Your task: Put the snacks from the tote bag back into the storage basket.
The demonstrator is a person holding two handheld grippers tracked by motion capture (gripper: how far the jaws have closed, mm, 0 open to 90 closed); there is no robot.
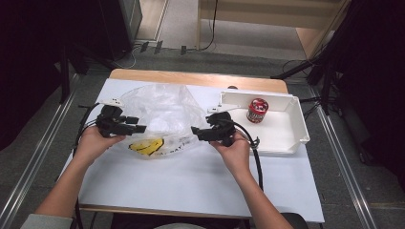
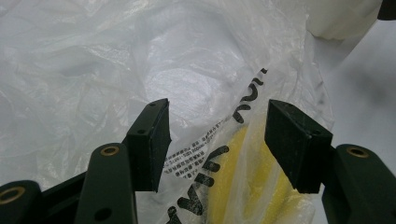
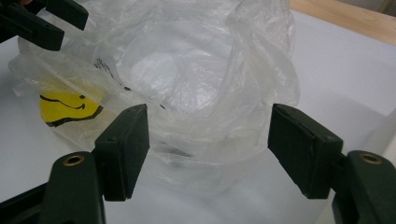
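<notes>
Dark room all round, grey floor with cables, and in the middle we have a white worktop (image 1: 191,176) with a bare wooden strip along its far edge. On it lies the bag (image 1: 160,117), thin clear plastic with a yellow smiley print, crumpled and puffed up, its mouth seeming to gape upward.

We hold it between us: the left hand-held gripper (image 1: 138,129) sits at the bag's left edge, the right hand-held gripper (image 1: 196,131) at its right edge, both pointing inward at each other. So the bag lies straight ahead of each, its long axis running across the worktop from one to the other.

Left gripper view: jaws spread wide, plastic and the print (image 2: 233,186) in the gap, nothing pinched yet. Right gripper view: same story, jaws apart, the bag's rumpled rim (image 3: 210,140) between them. Neither is nearer; we judge both could close on film at once.

Off to the right, a white tray (image 1: 298,124) holds a red can (image 1: 258,110), well apart from the bag.
</notes>
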